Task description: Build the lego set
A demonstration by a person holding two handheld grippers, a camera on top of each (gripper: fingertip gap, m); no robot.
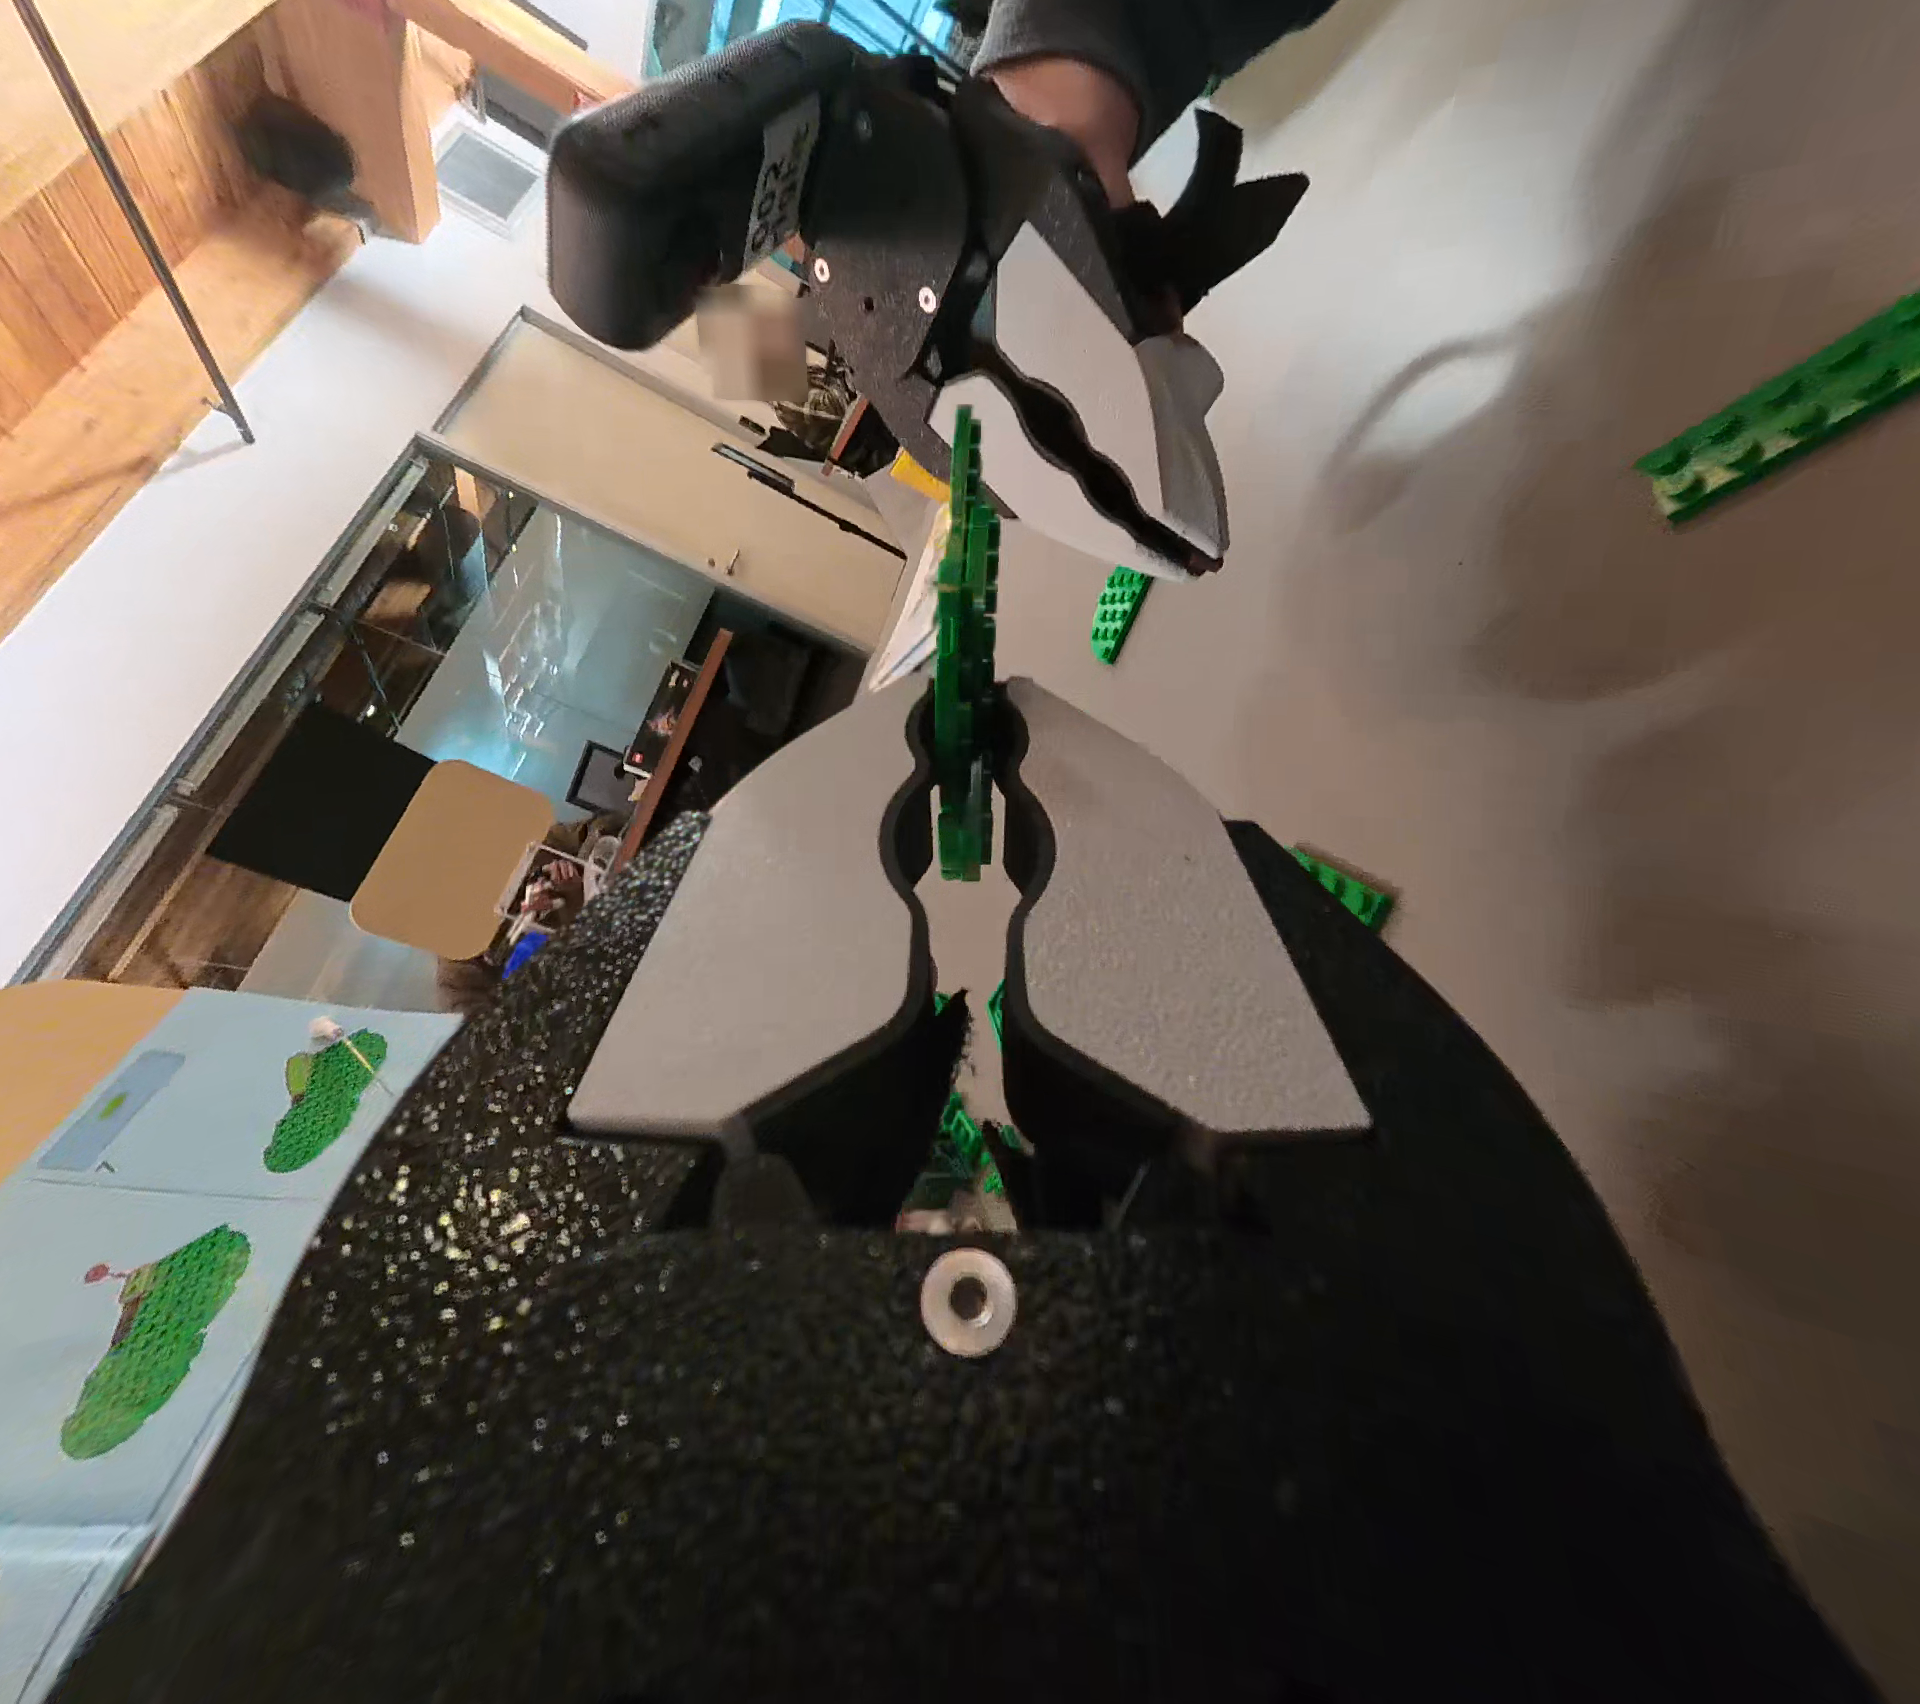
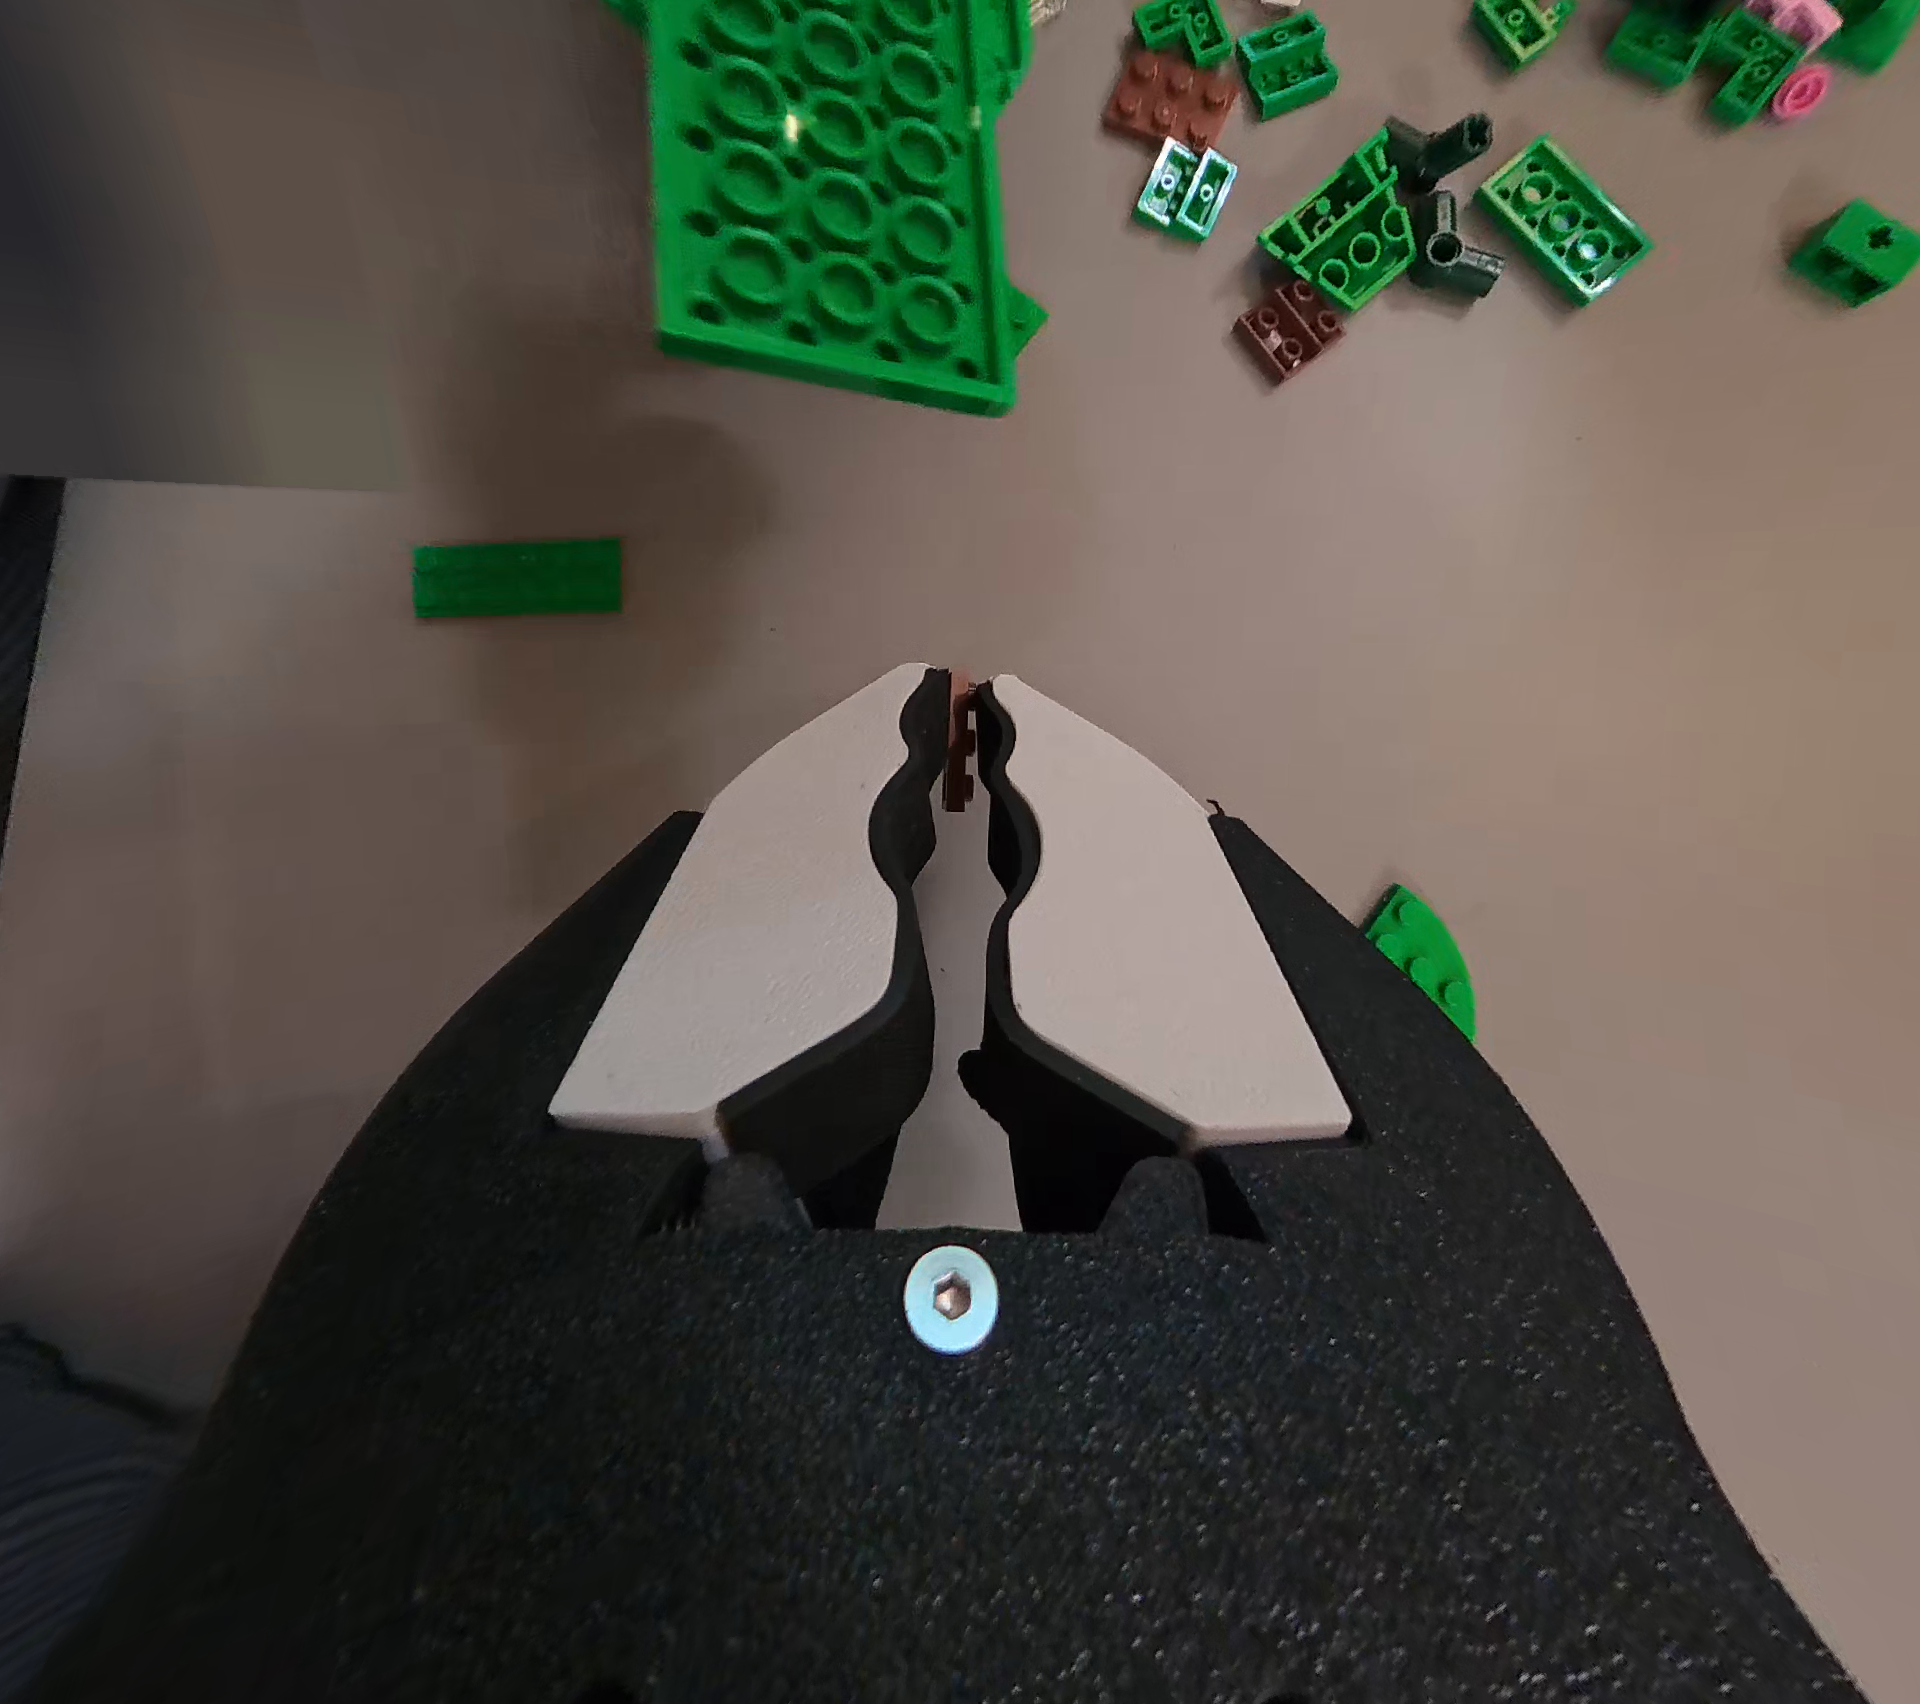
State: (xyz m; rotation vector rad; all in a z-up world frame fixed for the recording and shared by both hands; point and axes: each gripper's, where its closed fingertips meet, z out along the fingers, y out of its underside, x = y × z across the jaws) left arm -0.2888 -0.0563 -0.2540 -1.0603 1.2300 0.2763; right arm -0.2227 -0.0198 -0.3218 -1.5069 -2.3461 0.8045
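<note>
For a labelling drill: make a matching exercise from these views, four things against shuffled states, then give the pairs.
Things:
1. left hand-held gripper
2. right hand-held gripper
3. booklet
4. pink ring

States:
a. shut on a brown plate
b. loose on the table
c. shut on green plates
d. open, pale blue pages

Pairs: 1-c, 2-a, 3-d, 4-b.

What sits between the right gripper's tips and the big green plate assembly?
Bare table. In the right wrist view nothing lies between the right gripper, shut on a brown piece, and the green plate assembly.
</note>
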